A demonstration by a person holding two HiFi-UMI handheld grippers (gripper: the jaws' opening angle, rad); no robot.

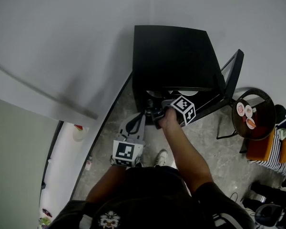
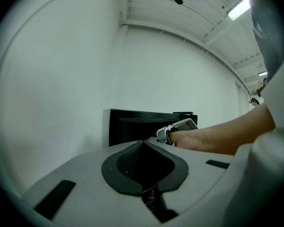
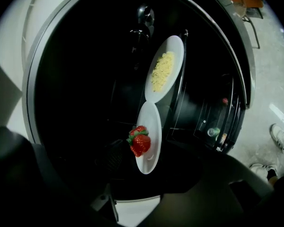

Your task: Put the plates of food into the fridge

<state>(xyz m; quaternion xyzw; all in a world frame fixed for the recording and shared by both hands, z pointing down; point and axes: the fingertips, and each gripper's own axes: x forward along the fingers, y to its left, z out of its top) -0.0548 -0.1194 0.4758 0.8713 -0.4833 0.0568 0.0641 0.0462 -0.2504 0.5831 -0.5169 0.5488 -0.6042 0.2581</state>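
The black fridge [image 1: 171, 56] stands against the wall with its door [image 1: 230, 78] swung open to the right. Inside it lie two white plates: one with yellow food [image 3: 163, 70] further in, one with strawberries [image 3: 149, 138] nearer. My right gripper [image 3: 154, 163] reaches into the fridge, its jaws wide open on either side of the strawberry plate and not pressing on it. In the head view the right gripper [image 1: 158, 112] sits at the fridge's mouth. My left gripper [image 1: 133, 125] hangs lower, in front of the fridge, shut [image 2: 143, 148] with nothing in it.
A round dark side table [image 1: 236, 123] at the right carries three small dishes [image 1: 248, 111]. Beside it is an orange stool with striped cloth [image 1: 271, 151]. The door shelves hold small items [image 3: 215, 132]. A dark bottle [image 3: 144, 15] stands deep in the fridge. A shoe [image 1: 161, 157] is on the stone floor.
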